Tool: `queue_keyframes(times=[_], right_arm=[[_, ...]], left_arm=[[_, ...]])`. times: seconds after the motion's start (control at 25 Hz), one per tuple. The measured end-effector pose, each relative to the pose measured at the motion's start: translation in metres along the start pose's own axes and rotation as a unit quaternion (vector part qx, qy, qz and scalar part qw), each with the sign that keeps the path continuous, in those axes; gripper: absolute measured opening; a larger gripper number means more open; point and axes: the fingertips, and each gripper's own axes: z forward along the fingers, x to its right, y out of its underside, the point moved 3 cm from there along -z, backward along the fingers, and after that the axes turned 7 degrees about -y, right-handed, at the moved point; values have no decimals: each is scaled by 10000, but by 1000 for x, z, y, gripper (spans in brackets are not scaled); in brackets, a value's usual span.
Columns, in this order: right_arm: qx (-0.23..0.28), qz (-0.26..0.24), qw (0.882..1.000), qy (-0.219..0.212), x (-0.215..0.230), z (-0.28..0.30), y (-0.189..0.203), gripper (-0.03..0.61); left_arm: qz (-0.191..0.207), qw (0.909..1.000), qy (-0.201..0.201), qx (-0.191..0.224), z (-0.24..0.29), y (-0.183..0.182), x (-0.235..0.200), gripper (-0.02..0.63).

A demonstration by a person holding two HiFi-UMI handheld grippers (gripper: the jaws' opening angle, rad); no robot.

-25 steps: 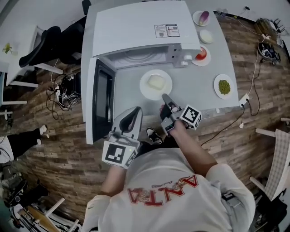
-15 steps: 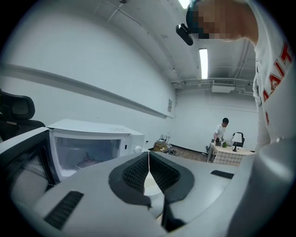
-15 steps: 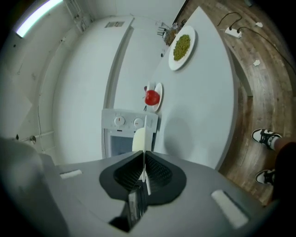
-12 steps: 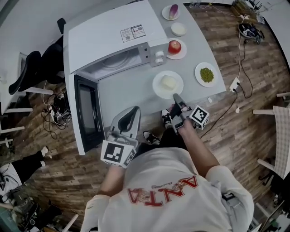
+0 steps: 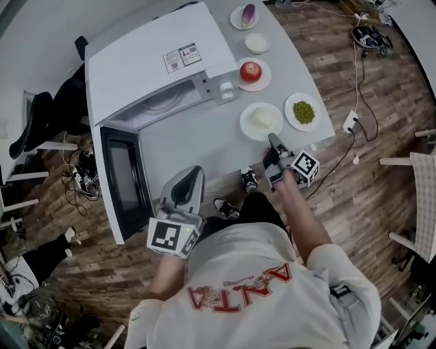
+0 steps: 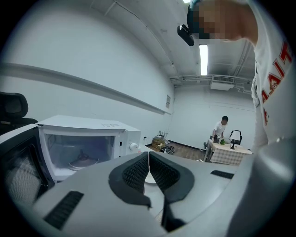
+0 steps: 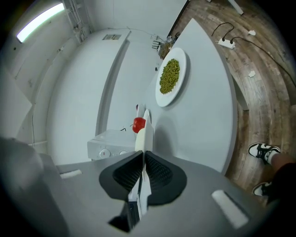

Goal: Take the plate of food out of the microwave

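The white plate of food point(image 5: 261, 120), with a pale block on it, is out on the grey table point(image 5: 197, 143), right of the microwave point(image 5: 157, 68). My right gripper point(image 5: 274, 144) is shut on its near rim. In the right gripper view the plate point(image 7: 143, 132) shows edge-on, clamped between the pads point(image 7: 159, 173). The microwave's door point(image 5: 122, 184) hangs open and its cavity point(image 6: 83, 152) holds only the turntable. My left gripper point(image 5: 184, 191) is shut and empty at the table's front edge, its pads point(image 6: 134, 173) pressed together.
Behind the held plate are a plate of green peas point(image 5: 303, 112), an apple on a plate point(image 5: 251, 72), a small white bowl point(image 5: 257, 43) and a purple vegetable on a plate point(image 5: 246, 15). The table's edge is close to the right gripper. Cables and a power strip point(image 5: 351, 123) lie on the floor.
The right gripper has carried the plate rightward from in front of the microwave opening to beside the peas plate. The left gripper stays near the front edge.
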Motion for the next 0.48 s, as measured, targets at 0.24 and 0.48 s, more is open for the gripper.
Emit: queue_keyframes(times=[0.24,0.48], right_arm=[[-47,24,9997,218,5,5,-2,21],[-383,-358,9972,540,4,9,-5,29]], left_arm=[[-45,10000,30,-66,10,1,0,11],[-110,9999,83,-76,18,1,-1,11]])
